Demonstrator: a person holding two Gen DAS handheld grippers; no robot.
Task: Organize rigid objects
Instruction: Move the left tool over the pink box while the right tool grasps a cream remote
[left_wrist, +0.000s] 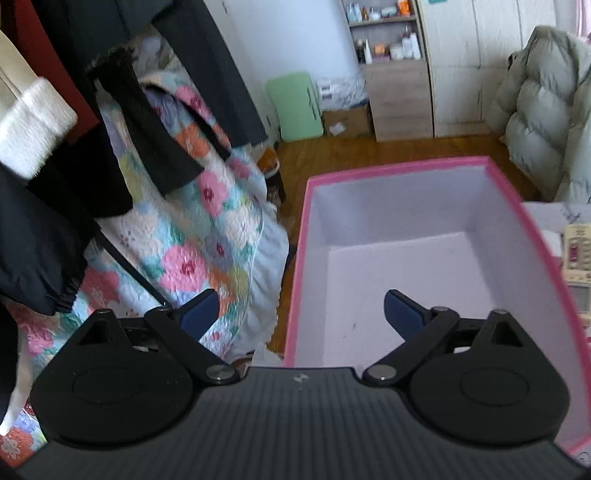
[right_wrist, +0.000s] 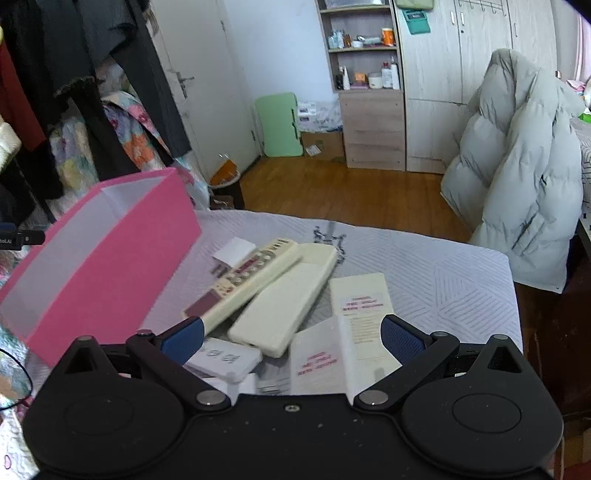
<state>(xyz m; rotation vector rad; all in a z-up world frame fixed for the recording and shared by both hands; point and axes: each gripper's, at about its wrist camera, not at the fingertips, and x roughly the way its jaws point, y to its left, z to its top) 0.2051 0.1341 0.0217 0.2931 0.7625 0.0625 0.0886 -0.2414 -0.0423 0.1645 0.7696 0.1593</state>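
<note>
A pink box (left_wrist: 406, 258) with a pale, empty inside stands at the table's left edge; it also shows in the right wrist view (right_wrist: 122, 243). My left gripper (left_wrist: 301, 314) is open and empty, hovering over the box's near left wall. My right gripper (right_wrist: 291, 339) is open and empty above a pile of cream remote controls: one with buttons up (right_wrist: 243, 280), one face down (right_wrist: 286, 299), two more with printed labels (right_wrist: 360, 306) (right_wrist: 321, 363), and a small white one (right_wrist: 225, 358). A remote also shows at the right edge of the left wrist view (left_wrist: 578, 254).
The table wears a white quilted cloth (right_wrist: 443, 273). A floral quilt (left_wrist: 192, 236) and hanging dark clothes (left_wrist: 110, 110) are left of the box. A grey puffer jacket (right_wrist: 517, 177) hangs at the right. A small white paper (right_wrist: 234, 251) lies behind the remotes.
</note>
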